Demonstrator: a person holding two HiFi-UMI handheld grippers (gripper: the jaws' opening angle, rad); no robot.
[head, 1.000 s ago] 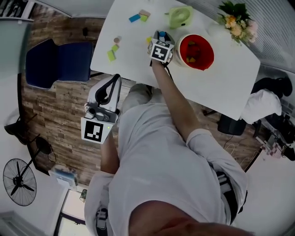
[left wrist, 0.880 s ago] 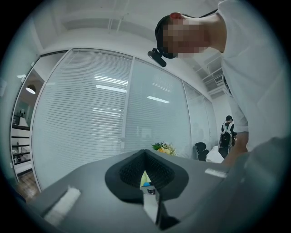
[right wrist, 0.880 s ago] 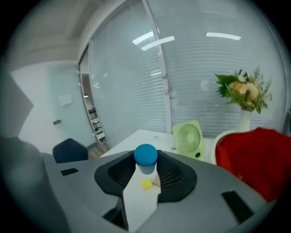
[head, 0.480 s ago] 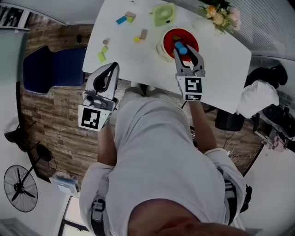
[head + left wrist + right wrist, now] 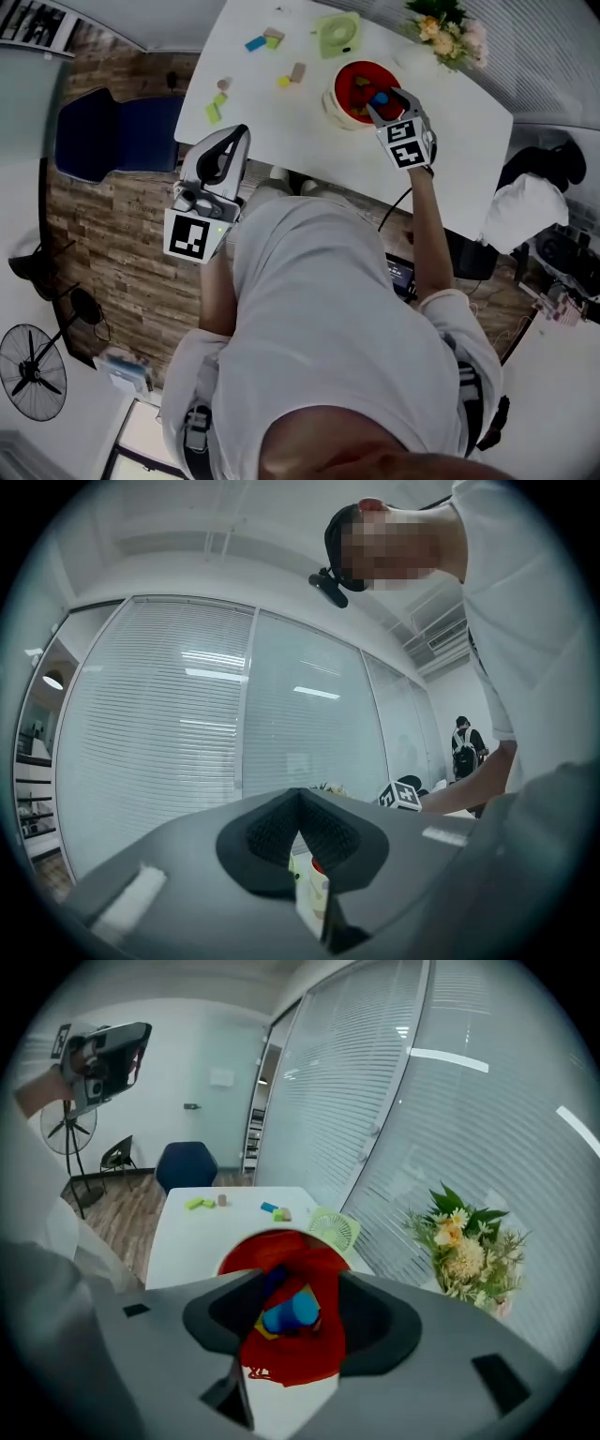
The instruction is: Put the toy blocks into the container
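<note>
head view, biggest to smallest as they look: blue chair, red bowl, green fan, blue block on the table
1. dark blue chair
2. round red bowl, partly hidden by the right gripper
3. pale green plastic fan
4. small blue block, clearly smallest

White short-sleeved T-shirt (image 5: 319,309); grey left gripper (image 5: 232,134) and right gripper (image 5: 384,100), each with a black-and-white marker cube (image 5: 199,246).

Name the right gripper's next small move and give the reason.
Probably draw the right gripper back from the red container and swing toward the tan block on the white table: its jaws have just been opening, stand apart with nothing gripped, and the blue block lies inside the container.
</note>
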